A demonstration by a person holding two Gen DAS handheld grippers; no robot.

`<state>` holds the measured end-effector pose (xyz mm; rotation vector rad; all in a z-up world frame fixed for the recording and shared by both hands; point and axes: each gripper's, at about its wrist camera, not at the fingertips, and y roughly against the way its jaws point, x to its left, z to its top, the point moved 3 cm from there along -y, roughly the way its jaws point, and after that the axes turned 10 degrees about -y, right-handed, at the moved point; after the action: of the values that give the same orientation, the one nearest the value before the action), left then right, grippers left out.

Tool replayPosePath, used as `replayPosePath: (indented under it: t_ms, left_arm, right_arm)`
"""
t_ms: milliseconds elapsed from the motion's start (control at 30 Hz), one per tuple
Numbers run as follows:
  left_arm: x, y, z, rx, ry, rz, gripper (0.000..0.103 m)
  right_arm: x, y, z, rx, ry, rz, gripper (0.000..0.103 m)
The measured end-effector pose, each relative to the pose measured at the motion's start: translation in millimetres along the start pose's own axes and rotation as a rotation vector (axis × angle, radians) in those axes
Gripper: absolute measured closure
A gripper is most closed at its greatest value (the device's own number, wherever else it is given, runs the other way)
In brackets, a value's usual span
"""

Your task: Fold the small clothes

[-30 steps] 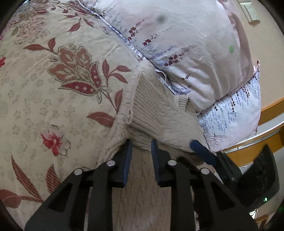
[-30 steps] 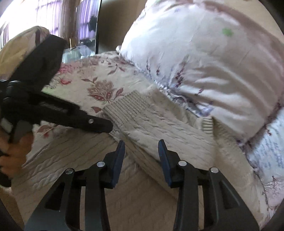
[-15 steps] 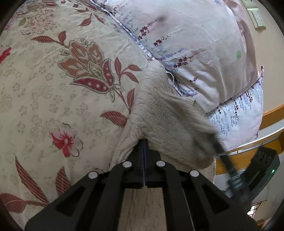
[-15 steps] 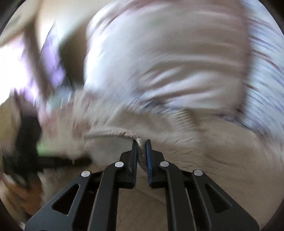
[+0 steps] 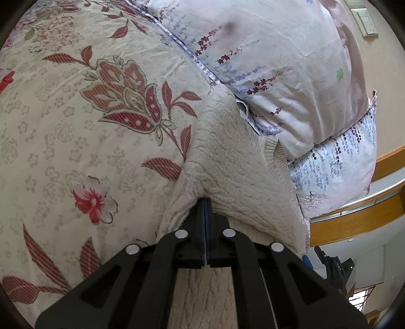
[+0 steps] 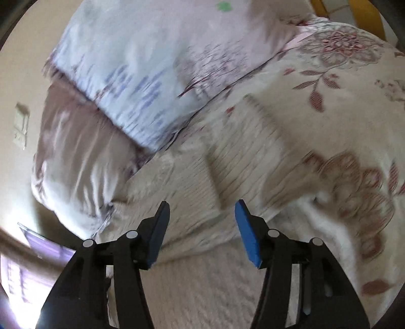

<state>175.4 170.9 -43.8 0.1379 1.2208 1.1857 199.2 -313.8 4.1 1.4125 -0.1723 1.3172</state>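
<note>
Cream floral bedspread (image 5: 76, 131) with red leaves and blossoms, spread wide across the bed. Against it, two stacked pillows: pale pink pillow (image 5: 291, 63) with purple sprigs on top, blue-patterned pillow (image 5: 336, 167) beneath. Beige wall (image 5: 379, 70) behind, with a white switch plate (image 5: 367, 21). Curved wooden bed frame (image 5: 354, 217) at the right edge. Bright daylight low in the right wrist view (window (image 6: 15, 278) blurred, overexposed).
</note>
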Motion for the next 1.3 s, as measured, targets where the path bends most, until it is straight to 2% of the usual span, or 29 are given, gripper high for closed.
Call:
replayPosePath:
  t_ms: [233, 300, 333, 367, 400, 433, 567, 633, 700, 733, 800, 900, 933, 967, 1067, 1200, 1300]
  left_arm:
    - [-1, -1, 1, 0.008, -0.005, 0.009, 0.099]
    - [-1, -2, 1, 0.01, -0.004, 0.007, 0.099]
    - [-1, -2, 1, 0.011, -0.004, 0.007, 0.099]
    - [-1, -2, 1, 0.01, -0.006, 0.009, 0.099]
    - [-1, -2, 1, 0.011, -0.009, 0.011, 0.099]
    - [-2, -3, 2, 0.012, -0.012, 0.013, 0.099]
    - [-1, -3, 2, 0.018, -0.019, 0.01, 0.099]
    - [0, -3, 2, 0.02, -0.017, 0.005, 0.099]
    - [1, -3, 1, 0.019, -0.02, 0.004, 0.099]
    - [1, -3, 1, 0.018, -0.022, 0.004, 0.099]
    - [0, -3, 1, 0.021, -0.026, 0.008, 0.099]
    - [-2, -1, 0, 0.035, -0.037, 0.006, 0.099]
    - [-3, 1, -1, 0.039, -0.041, -0.004, 0.098]
    - [-4, 4, -3, 0.044, -0.047, -0.013, 0.092]
    - [-11, 20, -11, 0.037, -0.108, -0.035, 0.065]
    - [-16, 47, -28, 0.024, -0.219, -0.028, 0.058]
    - [-10, 57, -37, 0.038, -0.245, -0.03, 0.057]
  right_arm:
    - [-2, -36, 3, 0.095, -0.009, -0.016, 0.07]
    - [1, -42, -1, 0.106, 0.012, -0.02, 0.073]
    - [4, -43, -4, 0.093, 0.031, -0.03, 0.078]
    - [5, -43, -4, 0.089, 0.043, -0.031, 0.093]
    - [6, -45, -5, 0.1, 0.049, -0.018, 0.095]
    - [8, -45, -5, 0.094, 0.053, -0.012, 0.095]
    - [33, -7, -8, -0.05, 0.161, 0.054, 0.096]
    - [38, 7, -13, -0.104, 0.194, 0.037, 0.096]
    - [32, 2, -18, -0.099, 0.204, -0.02, 0.096]
    - [24, -11, -20, -0.069, 0.202, -0.082, 0.096]
    - [12, -28, -21, -0.022, 0.184, -0.151, 0.095]
    - [16, -33, -22, -0.035, 0.231, -0.179, 0.094]
    - [18, -29, -22, -0.036, 0.23, -0.171, 0.089]
    - [20, -24, -22, -0.041, 0.227, -0.161, 0.081]
    - [18, -2, -22, -0.061, 0.237, -0.114, 0.059]
    - [5, 20, -28, -0.051, 0.27, -0.071, 0.057]
    - [-8, 35, -31, -0.018, 0.263, -0.036, 0.057]
